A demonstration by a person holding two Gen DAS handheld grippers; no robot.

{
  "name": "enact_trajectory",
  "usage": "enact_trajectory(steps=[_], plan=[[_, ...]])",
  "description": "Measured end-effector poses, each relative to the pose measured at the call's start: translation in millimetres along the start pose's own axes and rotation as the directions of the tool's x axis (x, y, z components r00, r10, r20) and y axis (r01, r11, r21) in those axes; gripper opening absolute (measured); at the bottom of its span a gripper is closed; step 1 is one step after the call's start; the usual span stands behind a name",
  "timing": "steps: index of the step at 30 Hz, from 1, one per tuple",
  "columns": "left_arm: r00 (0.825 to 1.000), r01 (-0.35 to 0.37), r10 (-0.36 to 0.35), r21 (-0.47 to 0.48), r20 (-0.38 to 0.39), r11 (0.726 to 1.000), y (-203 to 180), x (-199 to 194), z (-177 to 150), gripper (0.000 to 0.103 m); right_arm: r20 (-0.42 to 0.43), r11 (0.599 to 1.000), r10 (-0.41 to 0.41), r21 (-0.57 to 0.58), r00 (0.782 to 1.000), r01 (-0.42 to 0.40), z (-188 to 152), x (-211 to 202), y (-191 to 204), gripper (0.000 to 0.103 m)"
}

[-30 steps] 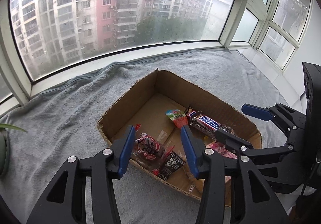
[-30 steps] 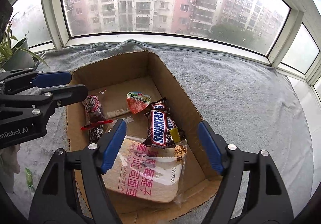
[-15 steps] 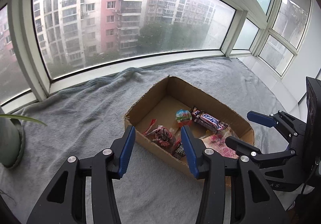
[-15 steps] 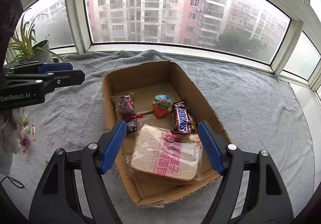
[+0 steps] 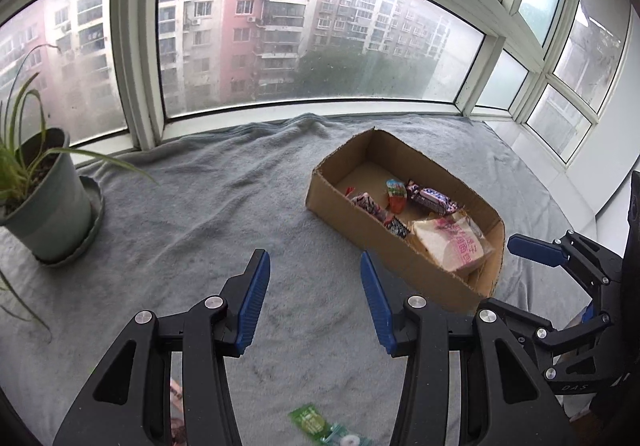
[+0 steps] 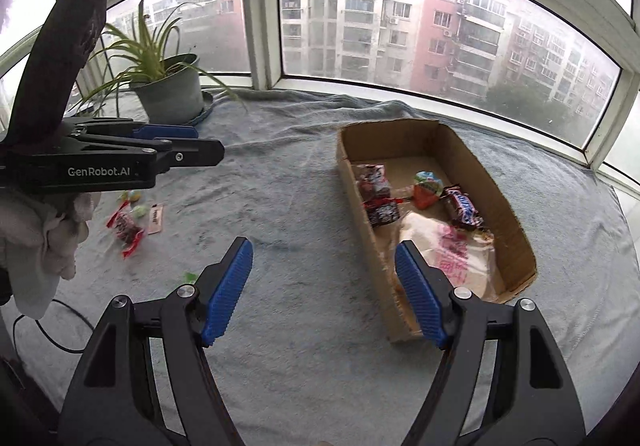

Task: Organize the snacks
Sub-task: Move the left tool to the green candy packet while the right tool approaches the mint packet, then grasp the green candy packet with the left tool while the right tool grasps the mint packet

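Both grippers, left point(image 5: 312, 302) and right point(image 6: 324, 292), empty, jaws apart, over blanket point(image 6: 280, 206). Box point(image 6: 508, 206) near window edge, part filled. Loose snacks point(image 6: 128, 226) at left edge. Risk: thin wrappers slipping from jaws, blanket folds snagging.

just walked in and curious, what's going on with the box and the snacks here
A person is sorting snacks into a cardboard box on a grey blanket. The box already holds a bread pack, a Snickers bar and small candies. Both the left claw and the right claw are open and empty. Loose snacks lie beside the box.
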State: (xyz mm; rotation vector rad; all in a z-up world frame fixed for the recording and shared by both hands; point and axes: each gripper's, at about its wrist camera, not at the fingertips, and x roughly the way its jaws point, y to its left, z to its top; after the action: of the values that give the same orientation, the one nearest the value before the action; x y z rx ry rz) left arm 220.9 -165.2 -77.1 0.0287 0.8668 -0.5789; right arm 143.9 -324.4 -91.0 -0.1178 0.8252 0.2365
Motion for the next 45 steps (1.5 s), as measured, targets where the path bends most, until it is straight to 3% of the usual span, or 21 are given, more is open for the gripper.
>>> enact_trajectory(steps=[9, 14, 18, 30, 37, 40, 45], plan=[[0.996, 0.0, -0.004, -0.048, -0.091, 0.999, 8.6, -1.1, -62.8, 0.044, -0.125, 0.993, 0.115, -0.015, 0.985, -0.118, -44.3, 27.8, 47.7, 0.053], [0.989, 0.007, -0.022, -0.103, -0.148, 0.995, 15.8, 7.4, -91.6, 0.032, -0.177, 0.988, 0.15, -0.002, 0.973, -0.153, -64.1, 45.4, 63.7, 0.053], [0.982, 0.01, -0.033, -0.126, -0.183, 0.992, 17.3, 13.3, -108.0, 0.029, -0.197, 0.986, 0.162, 0.01, 0.967, -0.164, -72.4, 55.2, 70.7, 0.052], [0.972, 0.019, -0.052, -0.146, -0.228, 0.989, 11.5, 27.6, -126.9, 0.029, -0.204, 0.986, 0.164, 0.029, 0.965, -0.162, -78.3, 68.5, 78.2, 0.052], [0.972, -0.016, -0.009, -0.102, -0.234, 0.995, 4.7, 35.5, -124.3, 0.029, -0.203, 0.988, 0.155, 0.03, 0.967, -0.152, -80.7, 73.4, 79.1, 0.052], [0.972, -0.031, 0.013, -0.073, -0.233, 0.997, 1.3, 35.7, -124.5, 0.029, -0.199, 0.989, 0.147, 0.023, 0.969, -0.145, -79.9, 74.2, 80.1, 0.046], [0.972, -0.073, 0.071, 0.002, -0.223, 0.997, -4.7, 35.1, -127.1, 0.02, -0.199, 0.99, 0.138, 0.012, 0.97, -0.138, -78.9, 75.1, 78.7, 0.039]])
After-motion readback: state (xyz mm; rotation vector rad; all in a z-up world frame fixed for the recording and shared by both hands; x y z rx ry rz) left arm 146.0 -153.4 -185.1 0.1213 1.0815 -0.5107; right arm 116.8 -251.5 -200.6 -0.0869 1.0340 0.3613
